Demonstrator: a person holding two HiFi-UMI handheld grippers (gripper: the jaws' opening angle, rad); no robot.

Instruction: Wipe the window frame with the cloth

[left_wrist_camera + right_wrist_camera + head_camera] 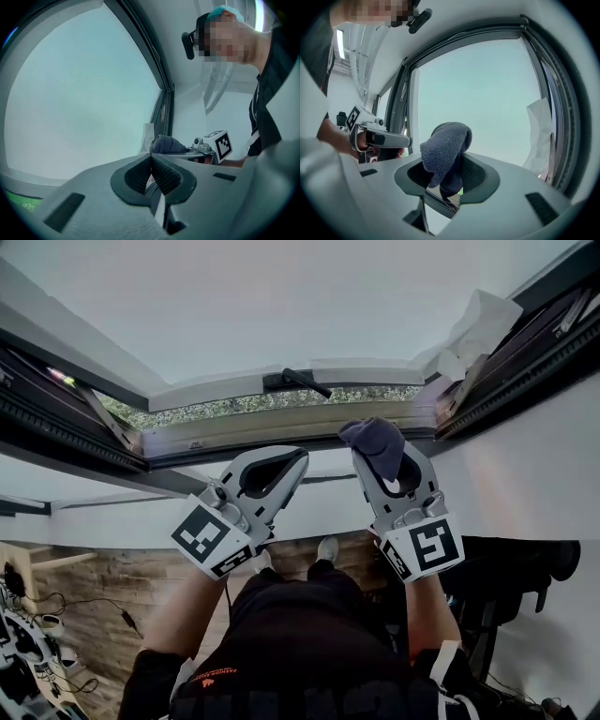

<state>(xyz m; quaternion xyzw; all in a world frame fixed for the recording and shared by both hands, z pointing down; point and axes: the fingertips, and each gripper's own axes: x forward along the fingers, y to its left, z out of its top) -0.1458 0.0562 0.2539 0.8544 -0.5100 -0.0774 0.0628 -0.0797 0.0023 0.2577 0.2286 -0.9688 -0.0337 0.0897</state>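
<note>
Close by the window frame's (281, 442) near edge, right gripper (384, 460) clamps the cloth (372, 439), left gripper (296, 459) closed w/ nothing; prob. pre-wipe, next needs cloth pressed onto frame.

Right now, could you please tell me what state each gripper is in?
The left gripper is shut, with nothing between its jaws.
The right gripper is shut on the dark cloth.
</note>
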